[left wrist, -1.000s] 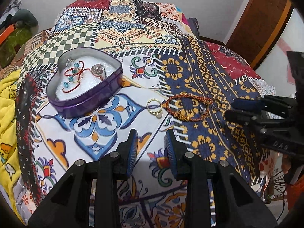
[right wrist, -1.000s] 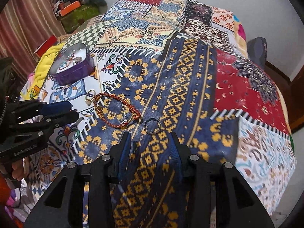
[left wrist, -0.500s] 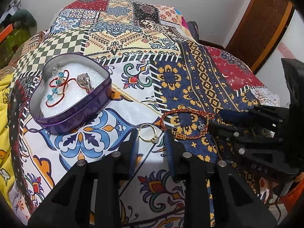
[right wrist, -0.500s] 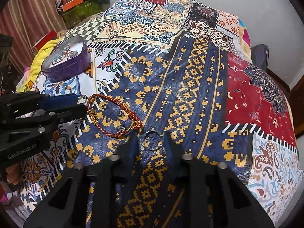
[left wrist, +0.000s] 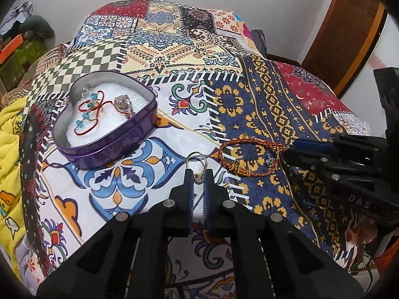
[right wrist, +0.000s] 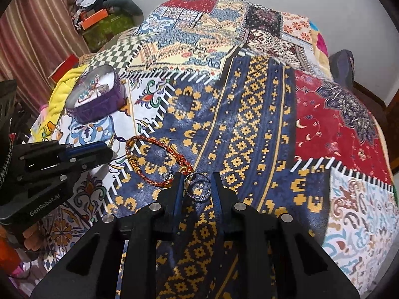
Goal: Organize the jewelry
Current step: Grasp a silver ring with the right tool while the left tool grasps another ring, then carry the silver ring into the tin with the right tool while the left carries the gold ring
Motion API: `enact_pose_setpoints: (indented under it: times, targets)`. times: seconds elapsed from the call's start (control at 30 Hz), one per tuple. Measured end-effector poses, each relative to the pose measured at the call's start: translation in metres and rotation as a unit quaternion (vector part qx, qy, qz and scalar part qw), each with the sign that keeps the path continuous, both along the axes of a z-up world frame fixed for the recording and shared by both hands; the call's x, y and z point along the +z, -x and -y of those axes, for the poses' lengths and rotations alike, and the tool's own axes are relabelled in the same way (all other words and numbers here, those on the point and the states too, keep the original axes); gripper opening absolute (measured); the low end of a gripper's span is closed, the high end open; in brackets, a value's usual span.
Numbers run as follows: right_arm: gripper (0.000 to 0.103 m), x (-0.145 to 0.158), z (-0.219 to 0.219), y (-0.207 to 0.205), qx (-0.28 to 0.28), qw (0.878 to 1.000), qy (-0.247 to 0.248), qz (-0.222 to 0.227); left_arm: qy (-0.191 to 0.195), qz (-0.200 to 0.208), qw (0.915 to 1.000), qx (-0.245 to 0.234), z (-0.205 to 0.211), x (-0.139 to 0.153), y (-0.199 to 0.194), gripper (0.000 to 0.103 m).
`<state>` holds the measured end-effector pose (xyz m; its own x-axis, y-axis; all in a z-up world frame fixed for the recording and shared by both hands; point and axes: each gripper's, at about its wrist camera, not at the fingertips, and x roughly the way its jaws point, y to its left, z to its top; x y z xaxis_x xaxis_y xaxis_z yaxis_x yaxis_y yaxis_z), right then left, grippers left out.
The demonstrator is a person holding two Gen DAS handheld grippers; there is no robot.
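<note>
A purple heart-shaped tin [left wrist: 107,147] with white padding holds a red beaded bracelet [left wrist: 89,111] and a silver piece [left wrist: 123,103]; the tin also shows in the right wrist view [right wrist: 99,107]. My left gripper [left wrist: 198,178] has its jaws narrowed around the near edge of a gold ring [left wrist: 197,164] lying on the bedspread. A red-and-gold braided bracelet [left wrist: 249,159] lies just to its right, and also shows in the right wrist view [right wrist: 154,159]. My right gripper [right wrist: 197,182] has its jaws on both sides of a silver ring [right wrist: 197,188], still open.
A patchwork bedspread [right wrist: 249,99] covers the bed. A yellow cloth [left wrist: 10,149] lies at the left edge. Boxes and clutter [right wrist: 99,17] stand at the far left by a curtain. A wooden door frame [left wrist: 349,30] is at the right.
Both grippers moved forward and down to the rings. The left jaws closed in on the gold ring. The right jaws now straddle the silver ring.
</note>
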<state>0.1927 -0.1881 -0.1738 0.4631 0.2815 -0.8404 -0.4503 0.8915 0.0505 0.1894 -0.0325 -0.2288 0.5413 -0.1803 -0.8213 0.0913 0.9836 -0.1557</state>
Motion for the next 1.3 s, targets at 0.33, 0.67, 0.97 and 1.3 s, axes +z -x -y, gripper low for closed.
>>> enact_pose_setpoints:
  times: [0.33,0.67,0.97,1.3]
  targets:
    - [0.020,0.031,-0.002,0.013,0.004,0.999,-0.026,0.032,0.013,0.043,0.9989,0.016,-0.016,0.036,0.017,0.006]
    - [0.020,0.070,-0.019,0.020,0.014,0.995,-0.055,0.080,0.019,0.087,0.9949,0.047,-0.036,0.074,0.028,0.006]
    - [0.020,0.094,-0.049,0.025,0.041,0.990,-0.062,0.118,0.014,0.126,0.9894,0.070,-0.058,0.105,0.038,0.006]
    - [0.020,0.099,-0.083,0.023,0.075,0.986,-0.076,0.129,0.009,0.146,0.9844,0.097,-0.085,0.115,0.040,0.006]
